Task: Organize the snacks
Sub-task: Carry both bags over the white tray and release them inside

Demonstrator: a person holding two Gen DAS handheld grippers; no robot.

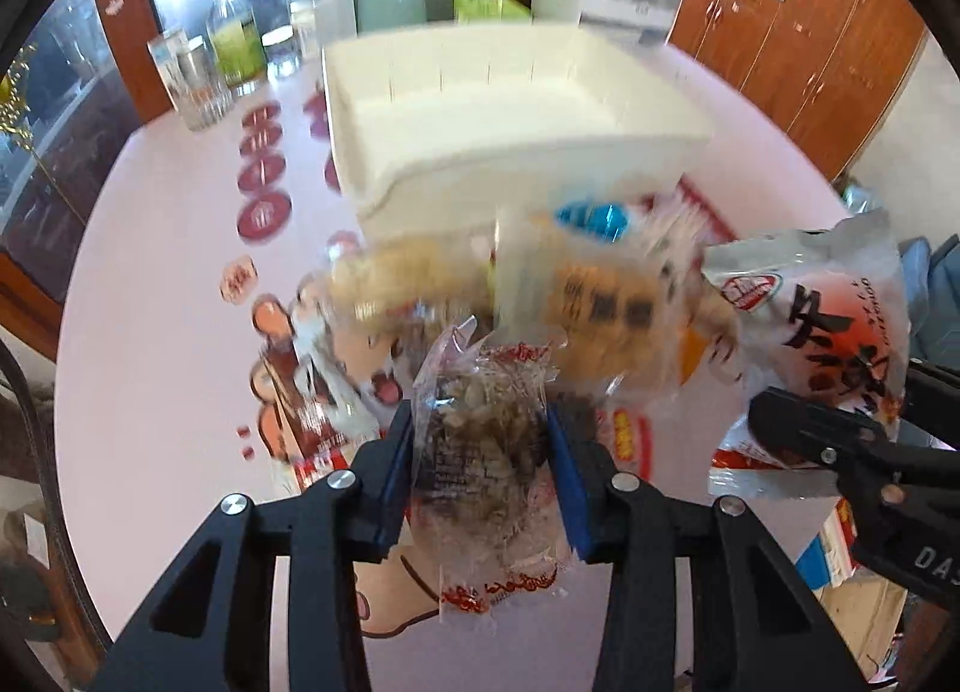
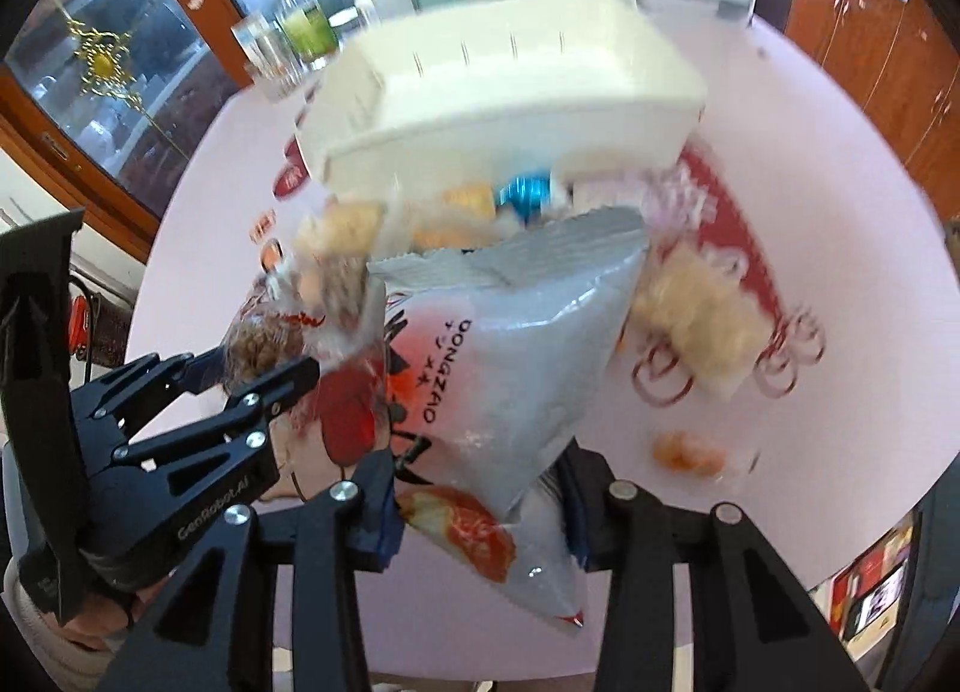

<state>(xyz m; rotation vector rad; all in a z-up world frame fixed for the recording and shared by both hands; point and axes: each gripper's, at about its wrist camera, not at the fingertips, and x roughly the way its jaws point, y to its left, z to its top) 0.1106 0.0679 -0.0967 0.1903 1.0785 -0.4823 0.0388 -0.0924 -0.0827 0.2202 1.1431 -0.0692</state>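
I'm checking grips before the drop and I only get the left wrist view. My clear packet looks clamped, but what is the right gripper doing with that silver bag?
Observer: The right gripper is shut on the silver bag, clamped near its lower end, with the crimped top edge pointing toward the white bin.
Operator: Anything loose on the table that I can't see?
Observer: Yes, a small orange snack lies alone on the pink table, to the right of the silver bag.
Operator: And my own gripper from that side?
Observer: The left gripper shows with the clear packet between its fingers.
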